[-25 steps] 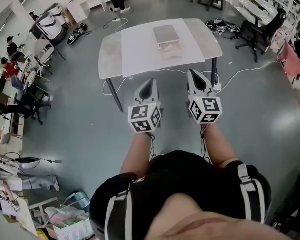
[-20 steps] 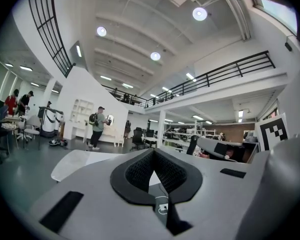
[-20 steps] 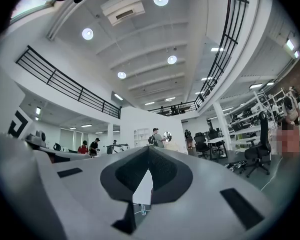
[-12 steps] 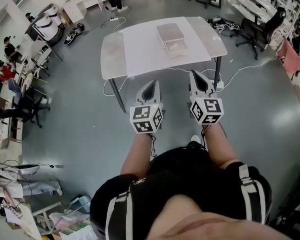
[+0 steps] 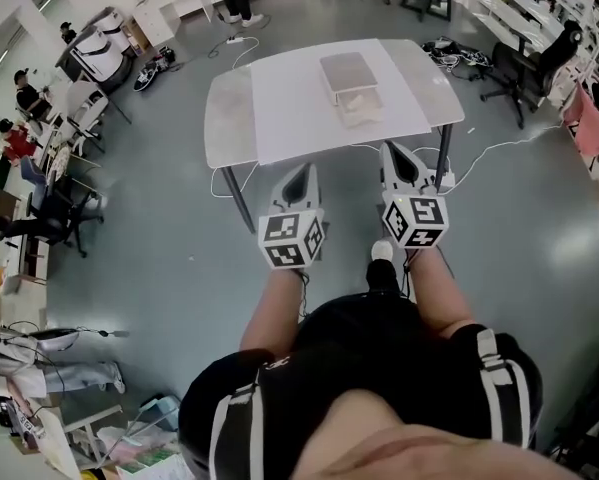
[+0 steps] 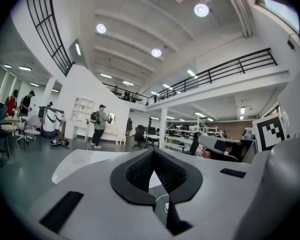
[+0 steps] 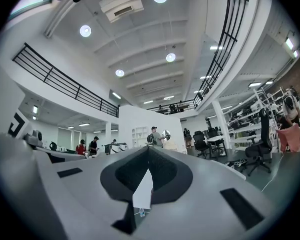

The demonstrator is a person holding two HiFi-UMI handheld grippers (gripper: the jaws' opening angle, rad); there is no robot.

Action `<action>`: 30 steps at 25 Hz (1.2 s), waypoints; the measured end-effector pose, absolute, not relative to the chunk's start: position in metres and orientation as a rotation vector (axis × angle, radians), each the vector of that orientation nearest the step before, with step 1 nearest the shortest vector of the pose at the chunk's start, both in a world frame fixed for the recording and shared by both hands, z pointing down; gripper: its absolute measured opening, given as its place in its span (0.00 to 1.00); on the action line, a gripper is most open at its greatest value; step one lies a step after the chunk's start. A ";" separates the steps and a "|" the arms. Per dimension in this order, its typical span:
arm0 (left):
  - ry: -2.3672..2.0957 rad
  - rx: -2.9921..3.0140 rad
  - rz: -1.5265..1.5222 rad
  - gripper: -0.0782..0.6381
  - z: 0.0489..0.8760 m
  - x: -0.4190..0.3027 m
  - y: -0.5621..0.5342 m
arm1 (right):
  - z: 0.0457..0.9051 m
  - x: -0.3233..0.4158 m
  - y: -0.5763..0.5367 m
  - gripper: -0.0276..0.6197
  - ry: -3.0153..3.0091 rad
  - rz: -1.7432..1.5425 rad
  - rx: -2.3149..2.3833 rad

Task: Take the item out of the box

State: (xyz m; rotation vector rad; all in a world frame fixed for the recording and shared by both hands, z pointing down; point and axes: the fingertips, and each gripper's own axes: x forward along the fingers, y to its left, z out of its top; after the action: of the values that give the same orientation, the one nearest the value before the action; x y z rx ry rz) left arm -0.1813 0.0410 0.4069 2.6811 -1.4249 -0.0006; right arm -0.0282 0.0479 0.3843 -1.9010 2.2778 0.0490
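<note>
Approach step, nothing touched yet. The box (image 5: 346, 71) sits on the table (image 5: 279, 108), toward its far right. A pale patch (image 5: 362, 110) at the box's near side could be the item or an open flap, too small to call. The person stands well short of the table's near edge, both grippers held out over the floor. The left gripper (image 5: 297, 171) has its jaws tip to tip and is empty. The right gripper (image 5: 397, 152) is the same: fully closed, nothing in it. Both gripper views look level across the hall, not at the box. Next, my read: close in on the table, tip the jaws down toward the box, open one gripper before reaching in. The other probably steadies the box.
</note>
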 end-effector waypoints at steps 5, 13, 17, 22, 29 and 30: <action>-1.434 2.691 0.001 0.12 0.404 -0.162 -0.006 | 0.379 -0.012 0.001 0.06 2.283 0.105 -1.900; -1.426 2.698 0.024 0.13 0.401 -0.109 -0.083 | 0.380 0.033 -0.077 0.06 2.303 0.083 -1.889; -1.423 2.703 0.043 0.12 0.397 -0.088 -0.120 | 0.379 0.051 -0.116 0.06 2.311 0.064 -1.882; -1.444 2.684 0.067 0.12 0.401 -0.058 -0.167 | 0.386 0.078 -0.164 0.06 2.343 0.048 -1.867; -1.480 2.646 0.082 0.12 0.398 -0.022 -0.234 | 0.387 0.112 -0.230 0.06 2.398 0.015 -1.831; -1.483 2.642 0.084 0.12 0.397 -0.017 -0.243 | 0.387 0.116 -0.240 0.06 2.406 0.012 -1.825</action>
State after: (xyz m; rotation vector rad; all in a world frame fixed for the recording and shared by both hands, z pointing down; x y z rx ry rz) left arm -0.0166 -0.2429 0.3974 2.6418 -1.4829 0.0844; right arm 0.1156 -0.2396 0.3866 -1.8249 2.4063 0.0116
